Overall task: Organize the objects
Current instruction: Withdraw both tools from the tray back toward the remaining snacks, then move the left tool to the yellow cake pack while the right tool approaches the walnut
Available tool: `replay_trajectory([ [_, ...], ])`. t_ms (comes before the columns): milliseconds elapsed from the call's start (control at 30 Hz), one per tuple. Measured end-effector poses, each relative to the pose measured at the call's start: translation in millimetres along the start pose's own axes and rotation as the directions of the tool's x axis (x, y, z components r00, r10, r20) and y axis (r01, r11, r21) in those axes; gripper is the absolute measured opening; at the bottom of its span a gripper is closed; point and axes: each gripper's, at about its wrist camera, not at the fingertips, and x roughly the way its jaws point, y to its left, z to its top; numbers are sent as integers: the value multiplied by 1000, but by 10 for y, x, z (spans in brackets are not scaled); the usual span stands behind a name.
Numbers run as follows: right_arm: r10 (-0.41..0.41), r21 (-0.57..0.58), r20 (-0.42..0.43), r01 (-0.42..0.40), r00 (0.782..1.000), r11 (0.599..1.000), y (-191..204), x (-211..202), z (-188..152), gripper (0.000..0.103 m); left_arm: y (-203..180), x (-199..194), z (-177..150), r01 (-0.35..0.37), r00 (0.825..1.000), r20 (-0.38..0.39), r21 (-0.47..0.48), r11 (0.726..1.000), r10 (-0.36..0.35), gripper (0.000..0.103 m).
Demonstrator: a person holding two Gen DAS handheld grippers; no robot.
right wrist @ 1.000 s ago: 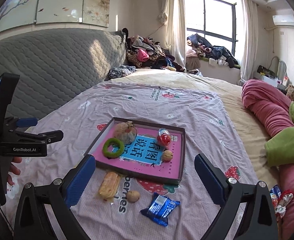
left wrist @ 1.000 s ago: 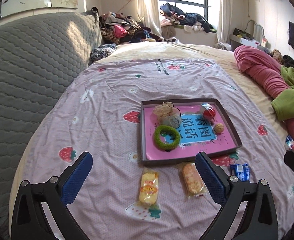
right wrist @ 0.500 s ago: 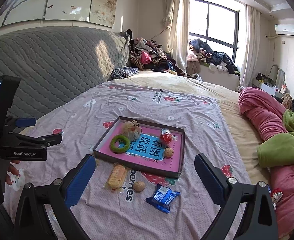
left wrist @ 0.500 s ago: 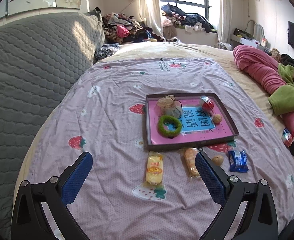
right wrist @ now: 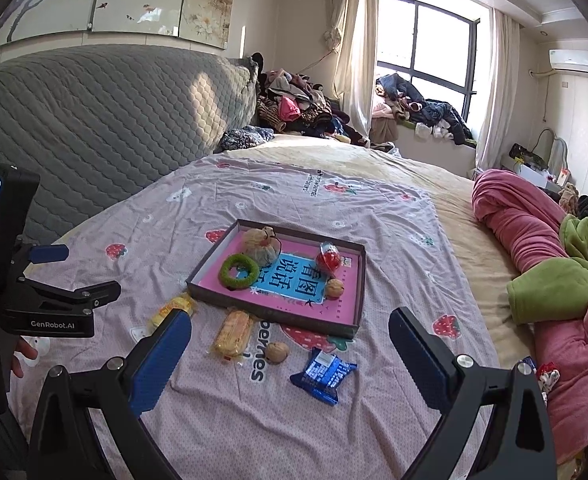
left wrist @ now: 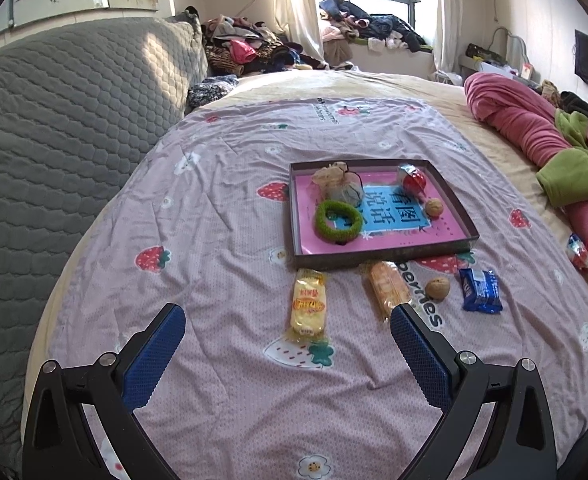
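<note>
A dark box tray (left wrist: 305,259) (right wrist: 272,312) with a pink lining lies on the bed. It holds a green ring (left wrist: 338,222) (right wrist: 239,271), a grey pouch (left wrist: 345,191), a red wrapped ball (left wrist: 413,181) and a walnut (left wrist: 433,207). In front of it lie a yellow snack pack (left wrist: 309,305) (right wrist: 170,309), an orange snack pack (left wrist: 387,286) (right wrist: 234,332), a second walnut (left wrist: 437,289) (right wrist: 276,352) and a blue packet (left wrist: 479,290) (right wrist: 323,374). My left gripper (left wrist: 288,354) is open and empty, short of the snacks. My right gripper (right wrist: 290,356) is open and empty above them.
The bed has a purple strawberry sheet (left wrist: 222,216). A grey quilted headboard (left wrist: 62,128) is at the left. Pink and green blankets (left wrist: 553,160) are at the right. Clothes (left wrist: 254,50) are piled at the far end. Small wrapped items (left wrist: 583,244) lie by the blankets.
Both grippers have pulled back from the tray, so more of the bed and the items in front of the tray show. Both stay open.
</note>
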Motion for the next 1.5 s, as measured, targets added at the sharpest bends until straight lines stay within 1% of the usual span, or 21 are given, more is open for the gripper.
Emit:
replay_trajectory([
  [367, -15, 8, -38, 16, 999, 1000, -72, 62, -161, 100, -76, 140, -161, 11, 999, -33, 3, 1000, -11, 102],
  [733, -21, -1, -74, 21, 997, 1000, -64, 242, -274, 100, -112, 319, -265, 19, 998, -66, 7, 1000, -19, 102],
  [1067, -33, -14, -110, 31, 993, 999, 13, 554, -386, 100, -113, 539, -338, 13, 995, -96, 10, 1000, -12, 102],
  [1267, -57, -62, -141, 49, 988, 997, 110, 789, -460, 100, -86, 707, -362, 13, 993, -116, 5, 1000, -12, 102],
  [1500, -58, -99, -160, 42, 986, 994, 170, 1013, -521, 100, -85, 865, -375, 15, 990, -137, 2, 1000, -15, 102],
])
